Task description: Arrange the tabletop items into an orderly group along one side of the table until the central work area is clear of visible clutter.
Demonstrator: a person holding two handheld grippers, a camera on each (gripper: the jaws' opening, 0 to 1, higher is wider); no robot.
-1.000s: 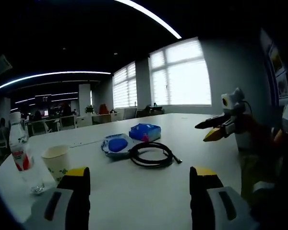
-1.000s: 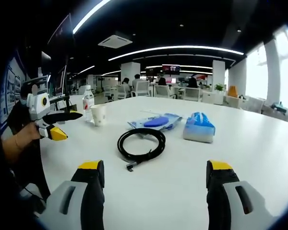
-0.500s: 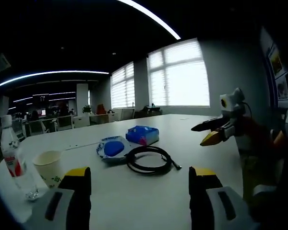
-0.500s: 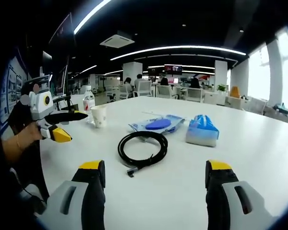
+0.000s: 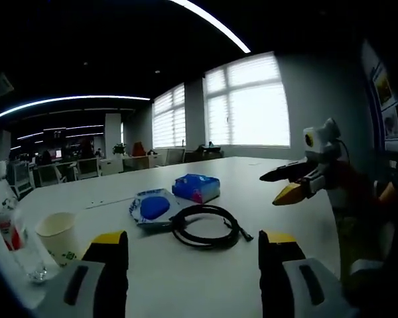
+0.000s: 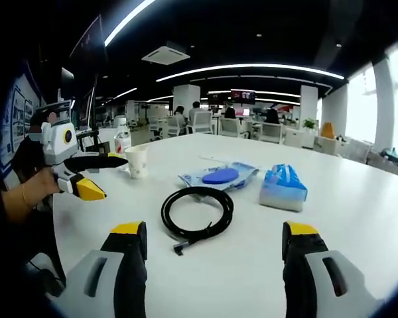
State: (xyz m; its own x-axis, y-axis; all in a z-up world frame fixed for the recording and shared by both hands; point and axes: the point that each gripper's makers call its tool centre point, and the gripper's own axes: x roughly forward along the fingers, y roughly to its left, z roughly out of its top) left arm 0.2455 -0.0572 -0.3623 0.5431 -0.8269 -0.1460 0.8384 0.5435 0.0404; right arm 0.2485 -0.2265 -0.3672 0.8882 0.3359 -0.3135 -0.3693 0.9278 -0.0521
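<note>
Both grippers, left (image 5: 186,265) and right (image 6: 212,258), are hanging wide open over the table (image 6: 358,199), holding nothing. The bottle (image 6: 122,140) is wearing a red label, too small to read, beside the cup (image 6: 137,161).

White worktop (image 6: 358,218), black cable (image 6: 196,212), blue tissue pack (image 6: 283,186), red-labelled bottle (image 6: 122,143), white cup (image 6: 137,161) with green marks.

On the table (image 6: 358,218), cable (image 6: 197,212) lies before pouch (image 6: 219,176), tissue pack (image 6: 283,186) beside.
</note>
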